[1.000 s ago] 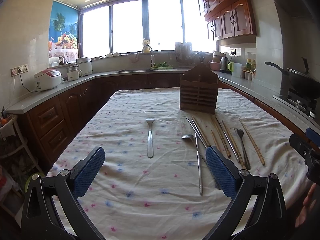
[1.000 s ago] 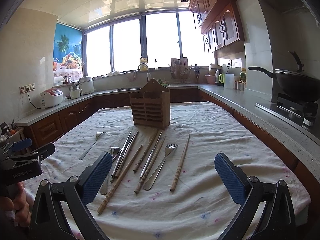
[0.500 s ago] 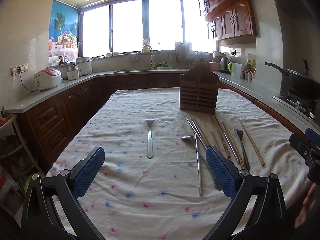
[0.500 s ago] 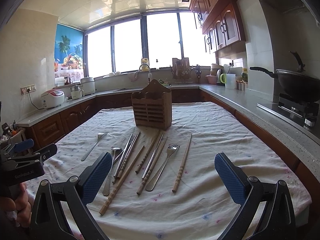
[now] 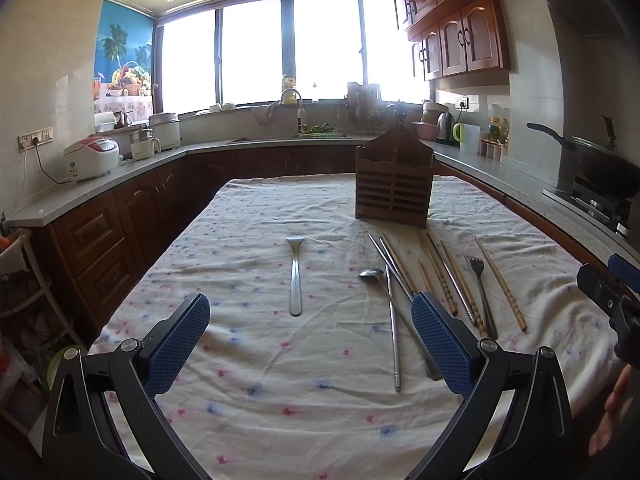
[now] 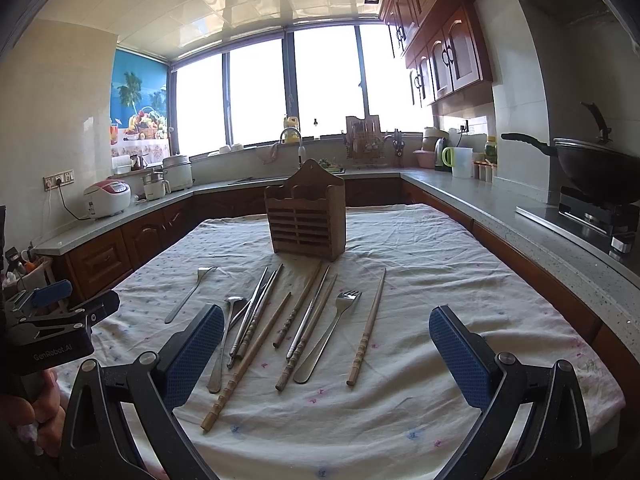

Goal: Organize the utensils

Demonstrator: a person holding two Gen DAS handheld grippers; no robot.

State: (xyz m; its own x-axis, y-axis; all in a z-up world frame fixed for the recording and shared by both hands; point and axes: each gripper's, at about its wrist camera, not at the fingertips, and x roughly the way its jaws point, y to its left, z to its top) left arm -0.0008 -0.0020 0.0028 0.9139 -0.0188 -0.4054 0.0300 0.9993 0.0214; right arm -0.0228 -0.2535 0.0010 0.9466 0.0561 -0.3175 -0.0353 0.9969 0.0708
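Note:
A wooden utensil holder (image 5: 394, 184) (image 6: 306, 222) stands upright on the cloth-covered table (image 5: 256, 380) (image 6: 432, 264). In front of it lie several wooden and metal chopsticks (image 6: 260, 308) (image 5: 440, 276), a fork (image 6: 330, 334) (image 5: 480, 292), a spoon (image 6: 224, 344) (image 5: 374, 274), and a second fork (image 5: 295, 276) (image 6: 190, 292) apart to the left. My left gripper (image 5: 310, 340) is open and empty, above the near table behind the lone fork. My right gripper (image 6: 326, 344) is open and empty, above the near ends of the chopsticks.
Kitchen counters (image 5: 100, 188) with a rice cooker (image 5: 92, 158) run along the left and back. A wok (image 6: 592, 168) sits on the stove at the right. The other gripper shows at each view's edge (image 5: 612, 300) (image 6: 52, 320).
The right gripper has moved slightly forward toward the utensils. The left gripper has not visibly moved.

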